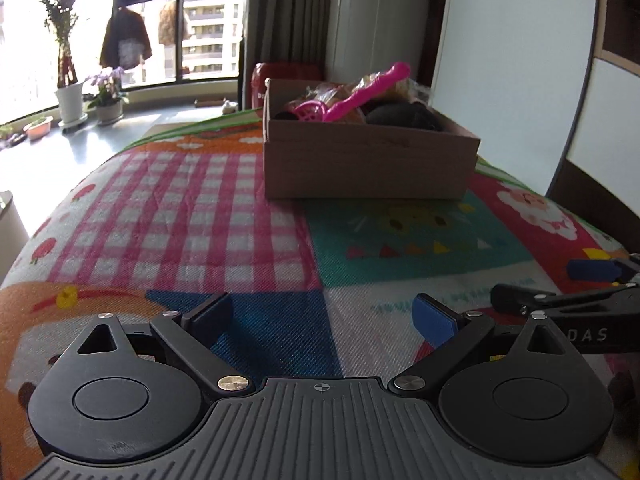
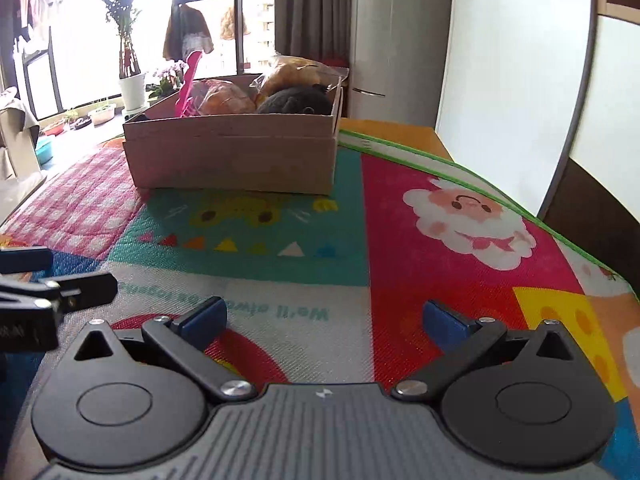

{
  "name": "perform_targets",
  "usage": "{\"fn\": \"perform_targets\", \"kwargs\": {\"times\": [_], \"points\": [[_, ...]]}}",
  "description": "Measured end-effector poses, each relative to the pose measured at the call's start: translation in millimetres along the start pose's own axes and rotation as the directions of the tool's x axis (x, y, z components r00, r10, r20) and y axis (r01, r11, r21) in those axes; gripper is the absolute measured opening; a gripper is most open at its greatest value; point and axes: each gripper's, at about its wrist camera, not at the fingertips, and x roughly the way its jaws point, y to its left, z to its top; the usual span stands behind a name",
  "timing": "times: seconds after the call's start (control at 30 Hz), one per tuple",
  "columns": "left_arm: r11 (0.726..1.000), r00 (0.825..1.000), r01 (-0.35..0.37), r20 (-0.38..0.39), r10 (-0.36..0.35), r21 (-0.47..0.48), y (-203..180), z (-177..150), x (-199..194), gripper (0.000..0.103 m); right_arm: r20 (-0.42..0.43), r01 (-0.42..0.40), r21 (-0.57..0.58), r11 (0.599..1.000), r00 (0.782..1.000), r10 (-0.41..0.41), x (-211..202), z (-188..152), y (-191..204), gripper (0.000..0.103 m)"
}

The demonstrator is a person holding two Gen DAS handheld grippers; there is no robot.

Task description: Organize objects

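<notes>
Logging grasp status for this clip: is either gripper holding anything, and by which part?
Nothing is held. The left gripper and right gripper are both open over the mat, nothing between their fingers.

box (image 1: pixel 368 164) contents partly behind its wall

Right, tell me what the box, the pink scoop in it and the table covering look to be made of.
Box: brown cardboard, matte, with folded flaps and a raw edge along the rim.
Pink scoop: likely moulded plastic, bright and glossy, with a perforated basket end.
Table covering: looks like woven or textured fabric, possibly a coated mat; fine ribbed weave under printed cartoon patches, dull finish.
</notes>
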Motion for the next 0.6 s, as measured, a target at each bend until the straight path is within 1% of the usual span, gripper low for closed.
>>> {"fn": "perform_targets", "kwargs": {"times": [0.07, 0.33, 0.6], "points": [[0.999, 0.999, -0.036, -0.010, 0.037, 0.035, -7, 1, 2, 0.099, 0.005, 0.015, 0.013, 1.000, 1.000, -0.015, 0, 0, -1, 0.103], [0.996, 0.996, -0.085, -0.014, 0.086, 0.010, -12, 1, 6, 0.101, 0.002, 0.017, 0.034, 0.999, 1.000, -0.017, 2, 1, -2, 0.103], [0.996, 0.996, -0.092, -0.014, 0.092, 0.007, -14, 2, 8, 0.101, 0.003, 0.017, 0.035, 0.999, 1.000, -0.018, 2, 1, -3, 0.103]]}}
